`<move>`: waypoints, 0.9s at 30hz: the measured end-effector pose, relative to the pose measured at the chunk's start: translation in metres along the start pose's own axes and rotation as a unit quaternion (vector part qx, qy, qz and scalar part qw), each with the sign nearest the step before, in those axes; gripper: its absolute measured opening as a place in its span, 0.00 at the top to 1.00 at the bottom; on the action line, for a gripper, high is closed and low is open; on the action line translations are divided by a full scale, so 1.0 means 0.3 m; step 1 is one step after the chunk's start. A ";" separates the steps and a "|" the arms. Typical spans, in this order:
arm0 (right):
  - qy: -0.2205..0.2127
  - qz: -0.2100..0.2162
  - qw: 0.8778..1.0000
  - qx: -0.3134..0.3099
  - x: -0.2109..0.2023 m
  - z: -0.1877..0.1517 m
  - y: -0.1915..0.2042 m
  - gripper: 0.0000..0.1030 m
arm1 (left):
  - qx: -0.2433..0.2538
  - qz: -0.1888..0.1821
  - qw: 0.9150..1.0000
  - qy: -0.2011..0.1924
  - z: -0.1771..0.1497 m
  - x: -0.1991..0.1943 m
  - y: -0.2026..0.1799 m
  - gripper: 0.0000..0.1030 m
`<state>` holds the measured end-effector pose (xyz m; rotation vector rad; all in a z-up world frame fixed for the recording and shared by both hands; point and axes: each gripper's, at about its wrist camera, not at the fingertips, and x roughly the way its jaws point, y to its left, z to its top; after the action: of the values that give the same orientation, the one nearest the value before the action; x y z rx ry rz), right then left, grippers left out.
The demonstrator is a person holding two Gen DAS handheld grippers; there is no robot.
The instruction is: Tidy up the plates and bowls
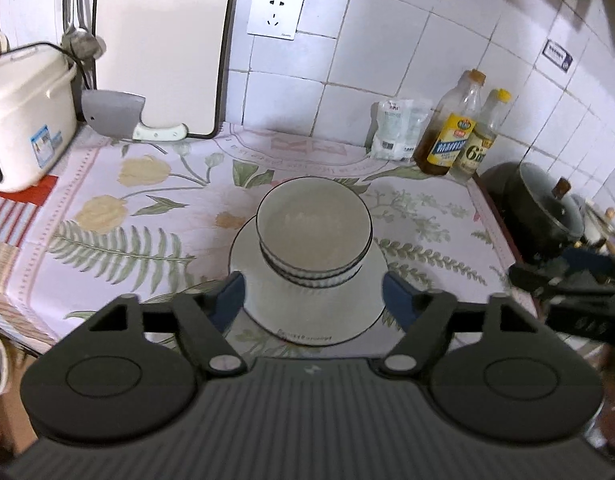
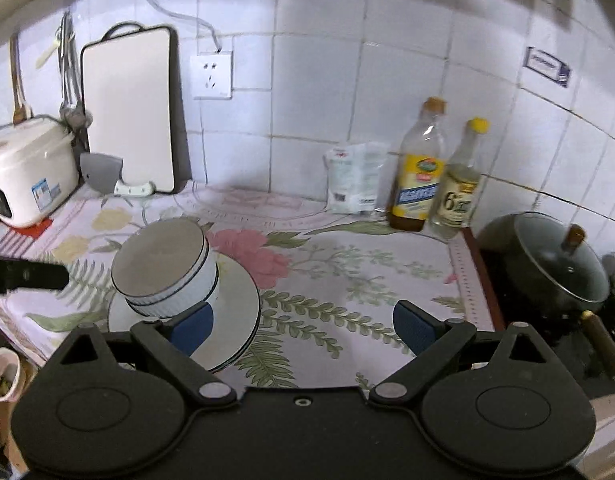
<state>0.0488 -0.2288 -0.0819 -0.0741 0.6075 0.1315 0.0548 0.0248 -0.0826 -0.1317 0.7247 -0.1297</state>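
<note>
Nearest in the left wrist view, the left gripper point(image 1: 313, 300) hangs above the front of the plates point(image 1: 307, 312), its jaws wide and holding nothing; the blue pads flank the stack without touching it. The right gripper point(image 2: 303, 332) is likewise spread wide and empty, just right of the plates, over bare floral cloth point(image 2: 347, 280).

The bowls point(image 1: 313, 236) sit nested one inside another, upright, in the middle of the plates, so the pile looks finished: small on large, centred, which keeps it steady. With both claws clear of it, the organizing step seems done or nearly so.

The plates lie near the front edge of the counter, so a push toward that edge would be risky. Right of the plates the cloth is free up to the dark pot point(image 2: 547, 264), which marks the counter's end. Behind the plates, against the tiled wall, stand a white bag point(image 1: 399, 128) and two bottles point(image 1: 455, 132); far left of the plates are the rice cooker point(image 1: 23, 116), a cleaver point(image 1: 119, 116) and a leaning cutting board point(image 1: 163, 48).
</note>
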 end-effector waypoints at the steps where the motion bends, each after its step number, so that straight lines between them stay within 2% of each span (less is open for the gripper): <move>1: 0.003 0.000 1.000 0.005 -0.025 0.005 -0.005 0.04 | 0.006 0.005 1.000 0.002 -0.002 -0.009 -0.006 0.19; 4: 0.000 0.009 1.000 0.025 -0.115 0.021 -0.020 0.04 | 0.027 0.008 1.000 -0.002 -0.012 -0.057 -0.028 0.19; 6: -0.007 0.007 0.999 0.044 -0.155 0.029 -0.032 0.04 | 0.025 0.007 1.000 -0.005 -0.015 -0.086 -0.036 0.18; 9: -0.002 0.007 0.998 0.058 -0.203 0.035 -0.038 0.04 | 0.032 0.022 0.999 -0.009 -0.015 -0.125 -0.060 0.09; 10: 0.004 0.006 0.998 0.058 -0.213 0.034 -0.035 0.04 | 0.034 0.031 0.999 -0.009 -0.012 -0.133 -0.067 0.09; 12: 0.013 0.000 0.998 0.065 -0.235 0.030 -0.030 0.04 | 0.036 0.044 0.998 -0.008 -0.011 -0.152 -0.079 0.09; 16: 0.017 -0.023 0.998 0.059 -0.287 0.008 -0.011 0.04 | 0.035 0.045 0.998 -0.014 -0.020 -0.184 -0.085 0.09; 20: 0.021 -0.041 0.997 0.061 -0.322 -0.012 0.000 0.03 | 0.024 0.065 0.998 0.004 -0.033 -0.193 -0.086 0.09; 27: 0.005 -0.075 0.995 0.061 -0.344 -0.046 0.025 0.03 | 0.028 0.071 0.997 0.014 -0.063 -0.216 -0.081 0.09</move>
<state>-0.0440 -0.2333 -0.0342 -0.0019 0.6157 -0.0506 -0.0076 0.0099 -0.0503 -0.0249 0.7549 -0.0157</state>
